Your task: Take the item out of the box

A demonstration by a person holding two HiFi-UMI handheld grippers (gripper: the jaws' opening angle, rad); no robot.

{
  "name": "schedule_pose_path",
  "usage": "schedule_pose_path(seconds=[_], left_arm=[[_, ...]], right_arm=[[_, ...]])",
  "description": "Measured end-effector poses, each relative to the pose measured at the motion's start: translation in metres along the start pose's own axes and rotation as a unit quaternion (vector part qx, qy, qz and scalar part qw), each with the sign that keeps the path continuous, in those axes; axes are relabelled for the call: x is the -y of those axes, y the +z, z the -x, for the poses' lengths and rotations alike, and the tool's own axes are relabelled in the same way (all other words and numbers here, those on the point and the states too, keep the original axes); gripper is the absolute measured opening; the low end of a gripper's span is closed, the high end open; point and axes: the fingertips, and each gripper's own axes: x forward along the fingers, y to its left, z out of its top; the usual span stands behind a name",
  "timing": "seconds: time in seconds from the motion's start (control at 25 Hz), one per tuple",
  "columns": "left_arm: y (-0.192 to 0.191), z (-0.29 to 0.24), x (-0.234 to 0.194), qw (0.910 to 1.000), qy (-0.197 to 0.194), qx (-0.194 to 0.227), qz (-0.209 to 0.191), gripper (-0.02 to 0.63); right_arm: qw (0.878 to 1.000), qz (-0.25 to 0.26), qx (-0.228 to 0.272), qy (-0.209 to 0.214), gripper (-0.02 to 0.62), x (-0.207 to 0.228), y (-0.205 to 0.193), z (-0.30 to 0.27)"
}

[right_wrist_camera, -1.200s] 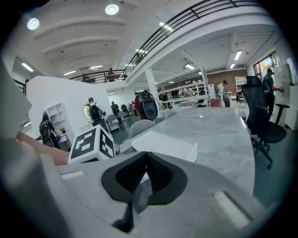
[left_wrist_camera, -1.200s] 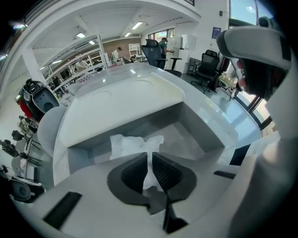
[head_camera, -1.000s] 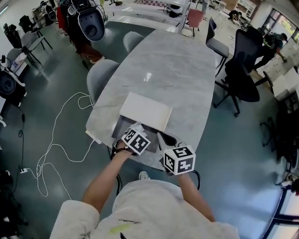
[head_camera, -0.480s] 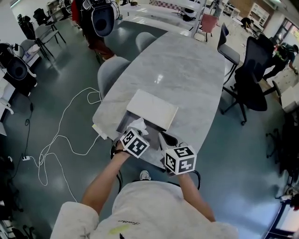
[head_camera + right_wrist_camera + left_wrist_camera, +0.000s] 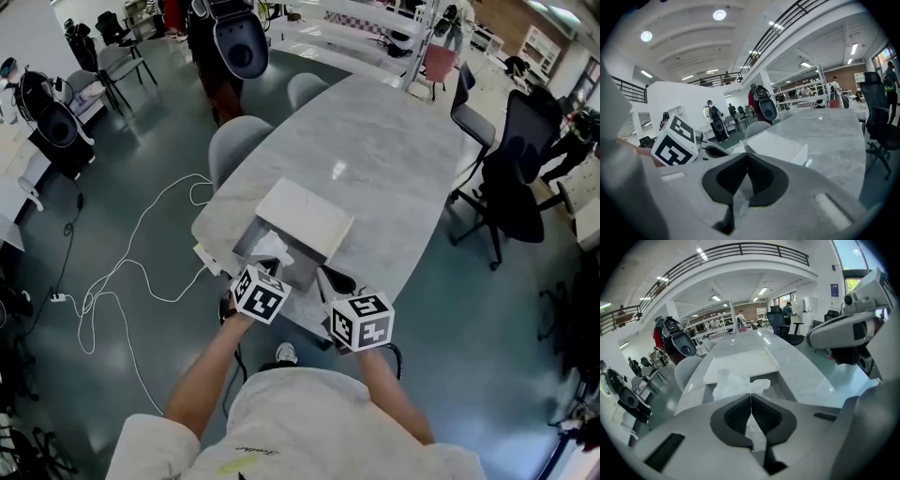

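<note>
The open grey cardboard box (image 5: 242, 246) sits at the pale marble table's (image 5: 375, 150) near edge, with its flat white lid (image 5: 305, 218) set behind it for access. Crumpled white wrapping paper (image 5: 272, 249) fills the box — the item is probably beneath. The left gripper (image 5: 750, 401) and right gripper (image 5: 747, 161) are pressed closed — seemingly on nothing — at the box's near side.

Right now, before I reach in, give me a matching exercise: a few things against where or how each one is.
Things:
1 white lid
2 crumpled paper
3 right gripper

Place or state:
A inside the open box
B jaws together
C lying across the box's far part

Pairs: 1-C, 2-A, 3-B.
</note>
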Motion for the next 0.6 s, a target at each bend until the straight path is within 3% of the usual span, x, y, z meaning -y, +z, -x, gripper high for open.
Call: schedule_pose_path(seconds=[0.32, 0.6], left_arm=[[0.005, 0.039, 0.025, 0.9936, 0.028, 0.072, 0.082, 0.012], [0.008, 0.082, 0.039, 0.9751, 0.058, 0.145, 0.157, 0.012]], right_arm=[[0.999, 0.029, 0.000, 0.034, 0.005, -0.003, 0.000, 0.024], [0.997, 0.047, 0.013, 0.063, 0.005, -0.014, 0.002, 0.043]])
